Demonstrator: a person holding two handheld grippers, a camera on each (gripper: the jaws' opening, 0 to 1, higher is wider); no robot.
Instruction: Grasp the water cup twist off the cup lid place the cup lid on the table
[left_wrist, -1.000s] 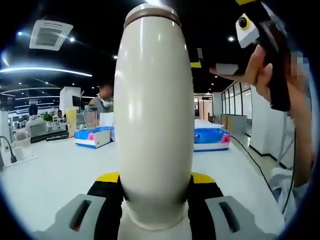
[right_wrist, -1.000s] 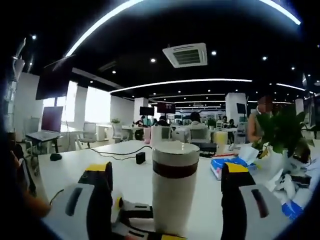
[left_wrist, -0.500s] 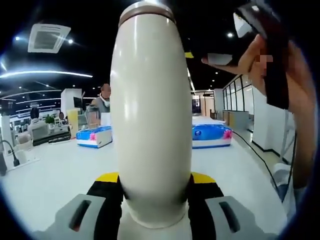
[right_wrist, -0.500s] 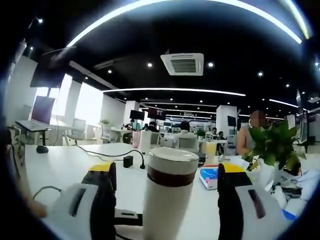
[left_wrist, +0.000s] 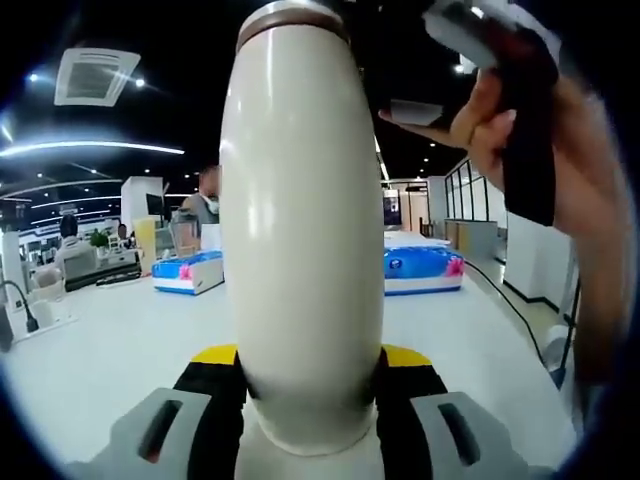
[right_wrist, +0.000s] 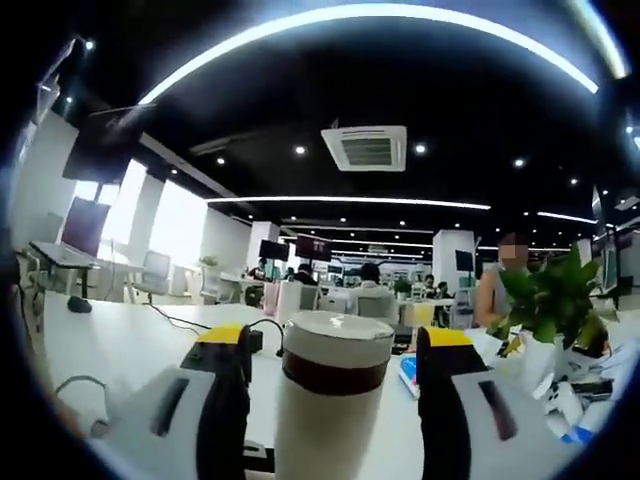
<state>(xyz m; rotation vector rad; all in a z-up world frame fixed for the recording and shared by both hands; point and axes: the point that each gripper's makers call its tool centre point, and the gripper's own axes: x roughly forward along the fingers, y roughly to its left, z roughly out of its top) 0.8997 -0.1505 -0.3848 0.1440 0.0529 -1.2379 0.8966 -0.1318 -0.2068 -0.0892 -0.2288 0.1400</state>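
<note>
Left gripper view shows the water cup standing upright between the jaws of the left gripper, which press on its lower body from both sides and hold it above the white table. At the upper right, the person's hand carries the right gripper, and compared with a second ago it has come closer to the top of the cup.

In the right gripper view, the right gripper has its jaws wide apart on both sides of the cup lid, which sits on the cup above a dark band. A second ago the lid was lower and smaller between the jaws; now the yellow tips reach its level. The jaws probably do not touch the lid yet, though this is hard to confirm. So the cup is grasped, and closing on the lid and twisting it come next.
</note>
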